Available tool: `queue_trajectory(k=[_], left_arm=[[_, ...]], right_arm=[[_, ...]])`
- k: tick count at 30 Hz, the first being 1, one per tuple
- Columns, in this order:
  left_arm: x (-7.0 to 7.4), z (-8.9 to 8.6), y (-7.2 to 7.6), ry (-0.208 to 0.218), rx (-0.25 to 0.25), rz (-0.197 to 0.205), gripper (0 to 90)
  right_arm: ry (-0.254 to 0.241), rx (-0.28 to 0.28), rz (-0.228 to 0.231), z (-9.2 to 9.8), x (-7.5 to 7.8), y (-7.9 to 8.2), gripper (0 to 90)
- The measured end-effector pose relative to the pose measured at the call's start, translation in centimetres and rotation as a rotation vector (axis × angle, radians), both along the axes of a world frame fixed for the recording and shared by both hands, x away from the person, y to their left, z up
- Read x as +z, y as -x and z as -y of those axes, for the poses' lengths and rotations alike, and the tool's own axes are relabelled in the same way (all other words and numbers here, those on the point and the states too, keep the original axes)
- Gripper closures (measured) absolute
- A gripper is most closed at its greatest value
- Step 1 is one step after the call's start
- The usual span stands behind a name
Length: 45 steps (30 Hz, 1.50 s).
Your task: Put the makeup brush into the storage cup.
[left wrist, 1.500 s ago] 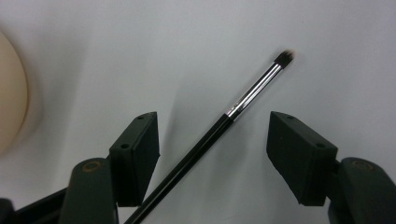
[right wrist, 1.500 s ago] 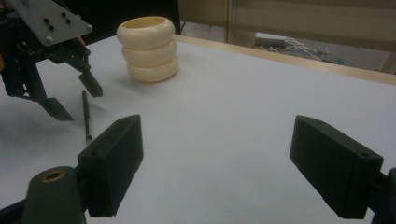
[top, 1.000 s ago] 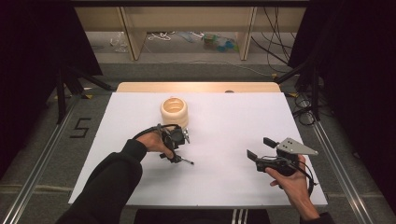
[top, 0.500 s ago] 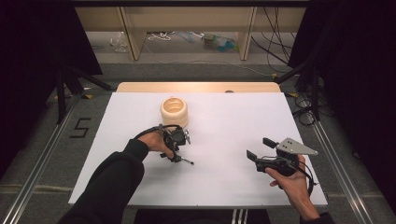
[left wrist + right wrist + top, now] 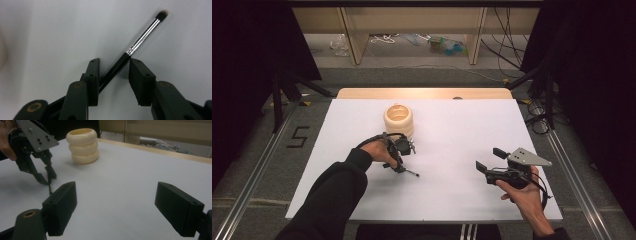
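Now slim black brush (image 5: 130, 50) (silver ferrule, pale tip) lies between closing left tongs (image 5: 113, 72), unpinched; right tongs (image 5: 116, 202) apart.

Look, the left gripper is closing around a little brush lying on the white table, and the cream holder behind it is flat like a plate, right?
Not quite. The cream holder is tall, shaped like three stacked rings, as the right gripper view shows. The rest holds: the left gripper has been closing around the brush on the white table.
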State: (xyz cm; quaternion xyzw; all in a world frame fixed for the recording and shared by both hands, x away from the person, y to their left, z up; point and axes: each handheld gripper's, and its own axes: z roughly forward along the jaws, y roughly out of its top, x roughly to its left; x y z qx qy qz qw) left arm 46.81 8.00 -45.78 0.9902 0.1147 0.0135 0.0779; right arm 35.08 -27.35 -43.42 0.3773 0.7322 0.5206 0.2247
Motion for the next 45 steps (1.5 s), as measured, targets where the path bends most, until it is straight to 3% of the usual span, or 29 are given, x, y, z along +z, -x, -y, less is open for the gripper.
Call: queue_trajectory(k=[7, 8, 10, 13, 19, 21, 23, 30, 32, 40, 42, 45], left_arm=[[0.02, 0.04, -0.01, -0.009, 0.011, -0.014, 71.6], [0.03, -0.01, -0.07, -0.01, 0.015, -0.013, 74.2], [0.02, -0.04, -0.11, -0.011, 0.019, -0.014, 76.1], [0.06, -0.01, -0.21, -0.017, 0.017, -0.01, 78.2], [0.05, 0.11, -0.24, -0.028, 0.042, -0.015, 83.1], [0.04, 0.12, -0.26, -0.026, 0.045, -0.016, 83.2], [0.05, 0.16, -0.27, -0.029, 0.049, -0.019, 83.4], [0.04, 0.12, -0.16, -0.026, 0.042, -0.019, 83.6], [0.04, 0.11, -0.17, -0.025, 0.041, -0.018, 83.6], [0.07, 0.08, -0.18, -0.021, 0.045, -0.024, 83.8], [0.14, 0.09, -0.11, -0.001, 0.04, -0.039, 83.8], [0.49, 0.14, -0.09, 0.024, 0.038, -0.03, 83.8]], right_arm=[[0.016, 0.002, -0.02, 0.16, 0.13, 0.15, 18.9], [-0.018, 0.006, 0.0, -0.05, -0.09, 0.0, 18.9], [-0.021, 0.008, 0.003, -0.07, -0.1, -0.03, 19.0], [0.016, 0.003, -0.021, 0.14, 0.12, 0.15, 19.0], [0.001, 0.003, -0.003, 0.01, 0.01, 0.05, 19.0], [-0.004, 0.001, 0.004, -0.04, -0.04, 0.03, 19.0], [0.015, 0.005, -0.02, 0.14, 0.11, 0.13, 19.0], [0.014, 0.007, -0.018, 0.1, 0.11, 0.13, 19.1], [-0.017, 0.016, -0.005, -0.1, -0.07, 0.0, 19.1], [-0.004, 0.008, -0.005, 0.0, -0.02, 0.03, 19.1], [-0.017, 0.014, -0.005, -0.06, -0.08, -0.01, 19.2], [-0.016, 0.013, -0.006, -0.05, -0.08, -0.02, 19.1]])
